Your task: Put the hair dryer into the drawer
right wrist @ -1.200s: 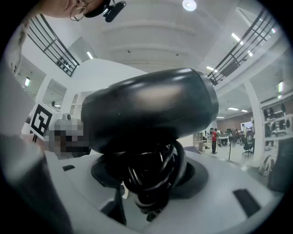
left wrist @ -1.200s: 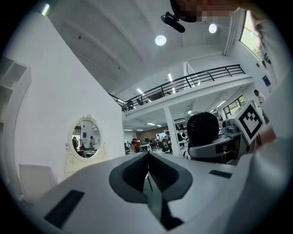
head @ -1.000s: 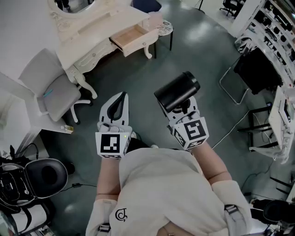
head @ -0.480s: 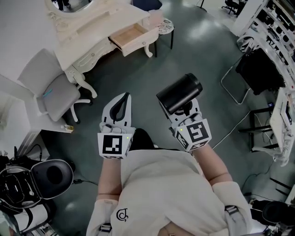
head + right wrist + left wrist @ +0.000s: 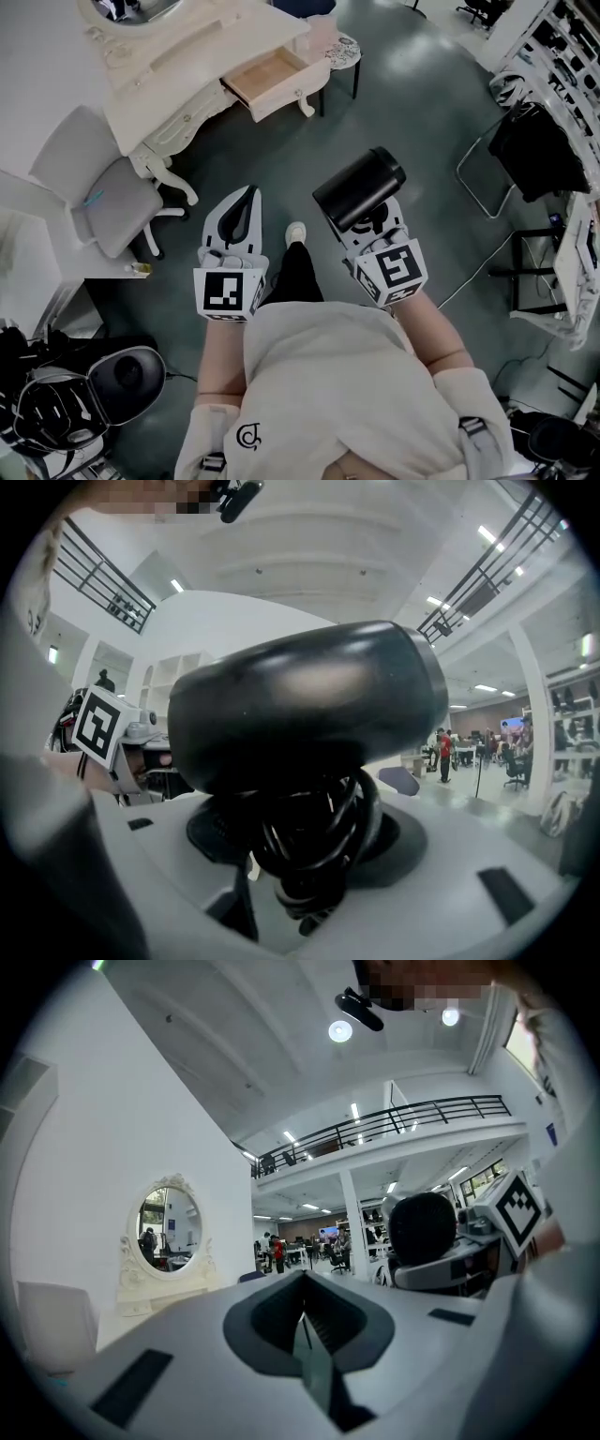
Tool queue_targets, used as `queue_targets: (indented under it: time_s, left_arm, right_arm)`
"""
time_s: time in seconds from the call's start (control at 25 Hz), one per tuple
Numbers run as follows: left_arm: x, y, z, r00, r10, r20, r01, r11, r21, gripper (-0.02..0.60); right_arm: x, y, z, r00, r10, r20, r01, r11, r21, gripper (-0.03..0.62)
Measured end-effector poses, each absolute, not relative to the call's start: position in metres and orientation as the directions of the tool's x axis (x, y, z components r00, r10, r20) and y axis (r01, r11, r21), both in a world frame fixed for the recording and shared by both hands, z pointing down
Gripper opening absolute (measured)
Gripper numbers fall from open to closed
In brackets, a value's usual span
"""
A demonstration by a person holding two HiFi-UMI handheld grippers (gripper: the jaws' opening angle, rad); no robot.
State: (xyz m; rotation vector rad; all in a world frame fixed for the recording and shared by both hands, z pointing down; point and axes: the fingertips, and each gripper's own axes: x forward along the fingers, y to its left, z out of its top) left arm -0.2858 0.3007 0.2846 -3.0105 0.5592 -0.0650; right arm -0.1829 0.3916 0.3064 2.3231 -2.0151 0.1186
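My right gripper [image 5: 367, 217] is shut on the handle and wound cord [image 5: 309, 847] of a black hair dryer [image 5: 359, 187], whose barrel lies across the jaws and hides their tips. In the right gripper view the hair dryer [image 5: 309, 714] fills the middle. The left gripper [image 5: 241, 217] is held level beside it, jaws closed together with nothing between them [image 5: 305, 1321]. The open wooden drawer [image 5: 272, 77] juts from a white dressing table [image 5: 178, 70] at the head view's top, well ahead of both grippers. An oval mirror [image 5: 169, 1227] shows at the left of the left gripper view.
A grey chair [image 5: 98, 192] stands left of the dressing table's legs. A small round stool [image 5: 339, 49] sits right of the drawer. Black equipment [image 5: 539, 145] and shelving line the right side. The person's shoe [image 5: 295, 232] is on the dark floor between the grippers.
The person has stepped forward: a shoe now shows between the grippers, and the chair has slid left in the view. Both grippers kept their state, the dryer still held.
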Motion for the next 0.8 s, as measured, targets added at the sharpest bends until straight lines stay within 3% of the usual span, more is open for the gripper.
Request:
queue_targets:
  time_s: [0.8]
  left_arm:
    - [-0.11, 0.011, 0.282, 0.939, -0.34, 0.047, -0.336, -0.939, -0.066, 0.014]
  right_arm:
    - [0.0, 0.106, 0.316, 0.188, -0.965, 0.181, -0.98, -0.196, -0.029, 0.256]
